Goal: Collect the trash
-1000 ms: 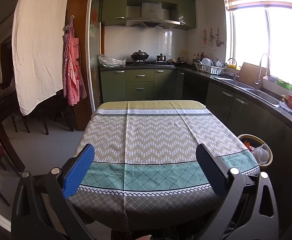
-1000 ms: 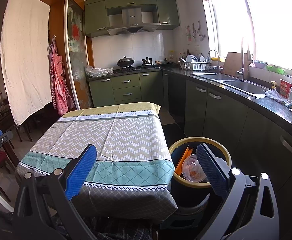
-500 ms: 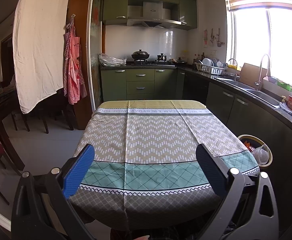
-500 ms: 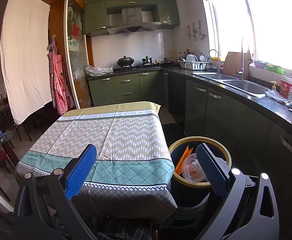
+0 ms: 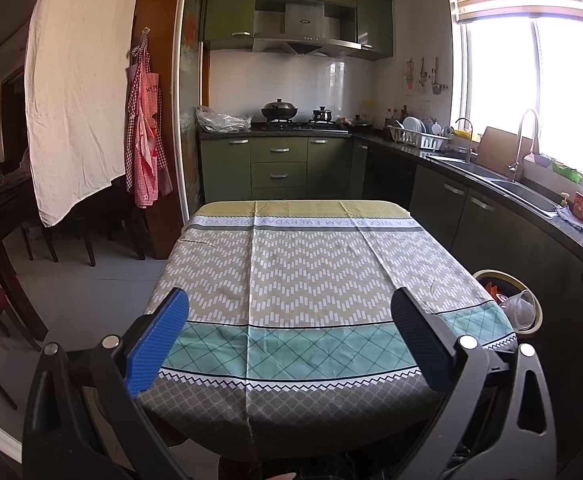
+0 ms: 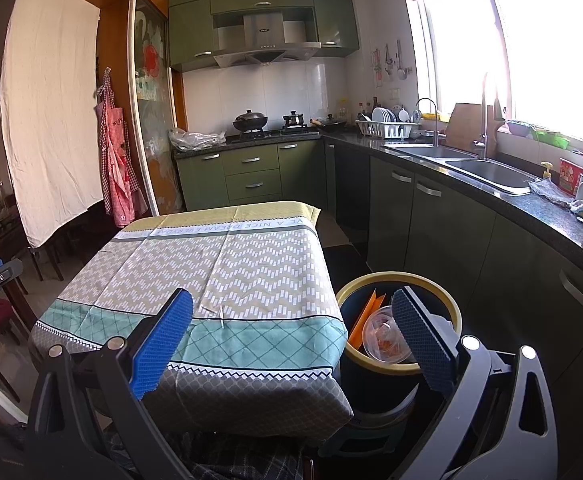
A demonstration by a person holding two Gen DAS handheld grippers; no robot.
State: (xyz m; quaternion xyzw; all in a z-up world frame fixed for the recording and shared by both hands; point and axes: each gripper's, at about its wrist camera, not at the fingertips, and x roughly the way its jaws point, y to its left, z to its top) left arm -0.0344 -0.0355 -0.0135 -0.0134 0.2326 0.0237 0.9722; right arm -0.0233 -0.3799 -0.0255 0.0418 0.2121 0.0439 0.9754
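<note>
Jaws of the left hand-held gripper (image 5: 289,338) and right hand-held gripper (image 6: 291,340) are spread wide, nothing held. Beside the tabletop (image 6: 227,264), a cup (image 6: 383,338) and orange paper (image 6: 365,312) are seen inside the bin (image 6: 399,280).

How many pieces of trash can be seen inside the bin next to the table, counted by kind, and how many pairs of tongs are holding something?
Clear plastic cup in the trash bin: 1
Orange paper piece in the bin: 1
Trash held by the left tongs or right tongs, both open: 0
Total visible trash pieces: 2; deeper bin contents are hidden.
</note>
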